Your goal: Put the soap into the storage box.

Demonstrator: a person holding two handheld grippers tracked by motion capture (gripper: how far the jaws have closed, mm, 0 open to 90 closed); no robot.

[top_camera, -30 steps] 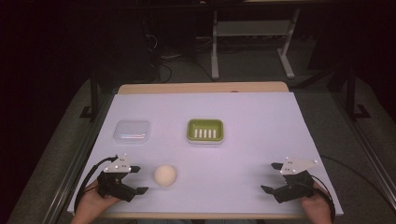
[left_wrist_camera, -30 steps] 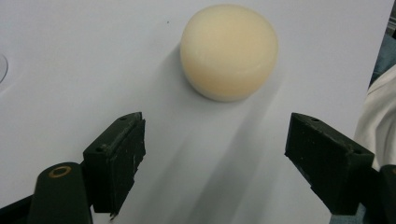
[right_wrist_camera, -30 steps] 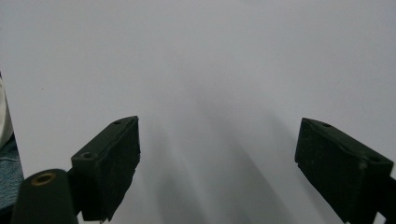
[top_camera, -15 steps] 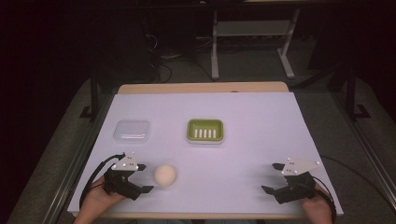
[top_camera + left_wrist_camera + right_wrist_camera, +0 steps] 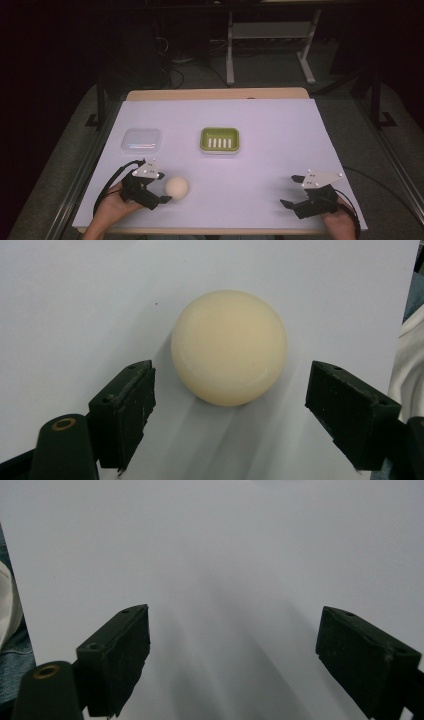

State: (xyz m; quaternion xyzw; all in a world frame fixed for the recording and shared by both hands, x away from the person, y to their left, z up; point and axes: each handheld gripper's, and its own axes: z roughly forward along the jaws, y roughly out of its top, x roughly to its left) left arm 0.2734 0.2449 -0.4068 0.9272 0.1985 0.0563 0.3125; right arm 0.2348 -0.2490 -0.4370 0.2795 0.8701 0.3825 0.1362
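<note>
A cream round ball-like soap (image 5: 176, 187) (image 5: 229, 346) lies on the white table sheet (image 5: 270, 150) near the front left. My left gripper (image 5: 163, 192) (image 5: 235, 415) is open just left of it, its jaws spread wider than the ball and the ball just ahead of the tips, untouched. A green soap dish (image 5: 219, 140) with a slotted white insert sits at mid-table. A clear plastic lid or box (image 5: 142, 140) lies to its left. My right gripper (image 5: 291, 208) (image 5: 240, 660) rests open at the front right, with bare sheet between its jaws.
The table's front edge runs just below both hands. Metal rails (image 5: 90, 165) flank the table left and right. Behind the table stand dark floor, cables and a white frame stand (image 5: 270, 35).
My left gripper has slid right toward the ball, so its open jaws now reach the ball's left side. The right gripper has stayed in place.
</note>
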